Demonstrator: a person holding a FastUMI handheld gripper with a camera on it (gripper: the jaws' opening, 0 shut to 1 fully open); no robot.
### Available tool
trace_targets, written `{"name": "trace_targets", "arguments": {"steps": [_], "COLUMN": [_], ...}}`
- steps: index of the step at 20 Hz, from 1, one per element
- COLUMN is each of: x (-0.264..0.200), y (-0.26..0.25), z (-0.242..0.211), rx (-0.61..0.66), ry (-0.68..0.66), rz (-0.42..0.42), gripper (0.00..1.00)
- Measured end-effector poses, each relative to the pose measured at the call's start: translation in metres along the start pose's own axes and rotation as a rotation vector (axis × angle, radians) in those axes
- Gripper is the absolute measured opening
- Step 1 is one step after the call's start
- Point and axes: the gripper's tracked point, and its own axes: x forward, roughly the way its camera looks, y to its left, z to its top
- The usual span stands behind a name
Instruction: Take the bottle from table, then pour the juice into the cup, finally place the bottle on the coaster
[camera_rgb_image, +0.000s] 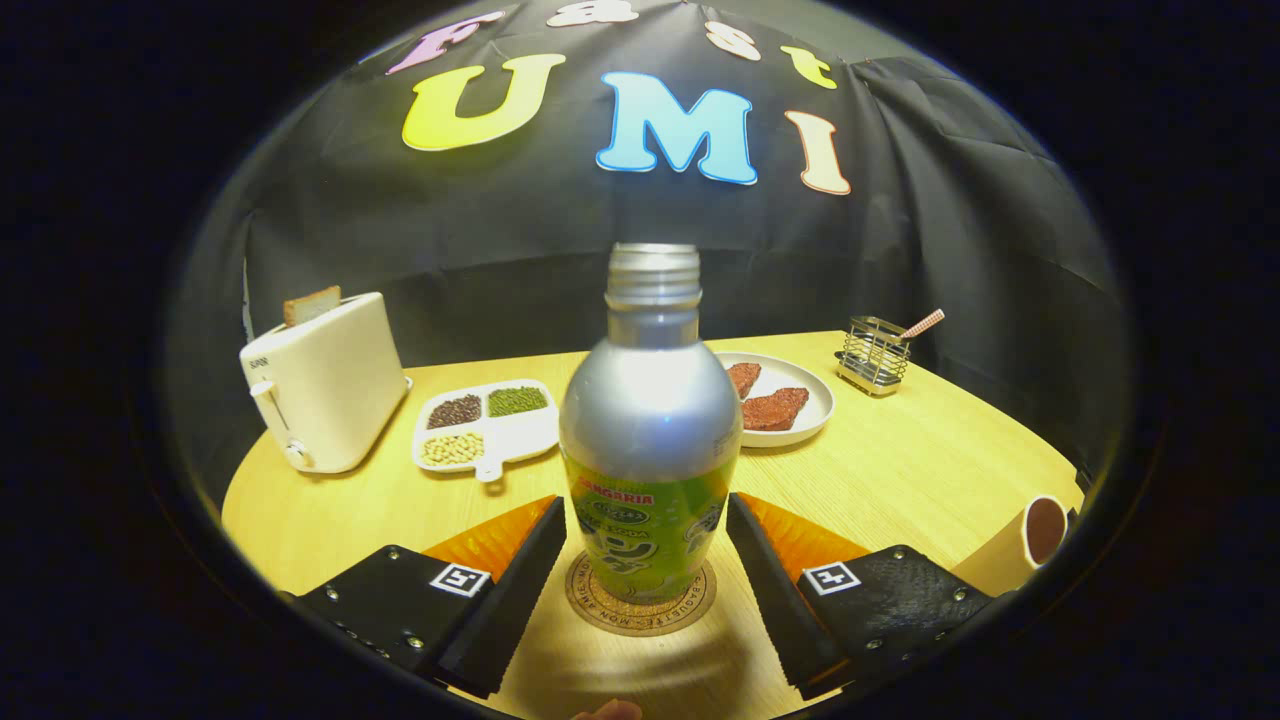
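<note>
A silver bottle (648, 430) with a green label and no cap stands upright on a round cork coaster (600, 605) on the wooden table (900, 470). My gripper (647, 510) has one finger on each side of the bottle's lower body, and both fingertips (545, 530) touch its label. A cup (1043, 528) holding dark liquid sits to the right, past the right finger near the table's edge.
Beyond the bottle lie a white plate (800, 425) with reddish food and a white divided tray (490, 425) of beans. A cream toaster (325, 385) with bread stands far left. A wire holder (873, 355) with a straw is far right.
</note>
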Motion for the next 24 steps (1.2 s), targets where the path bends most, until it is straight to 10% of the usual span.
{"name": "trace_targets", "arguments": {"steps": [11,24], "x": [-0.121,-0.217], "y": [0.006,-0.023], "z": [0.106,0.167], "rx": [-0.003,-0.023], "ry": [-0.225,-0.359], "rz": [0.237,0.29], "gripper": [0.98,0.98]}}
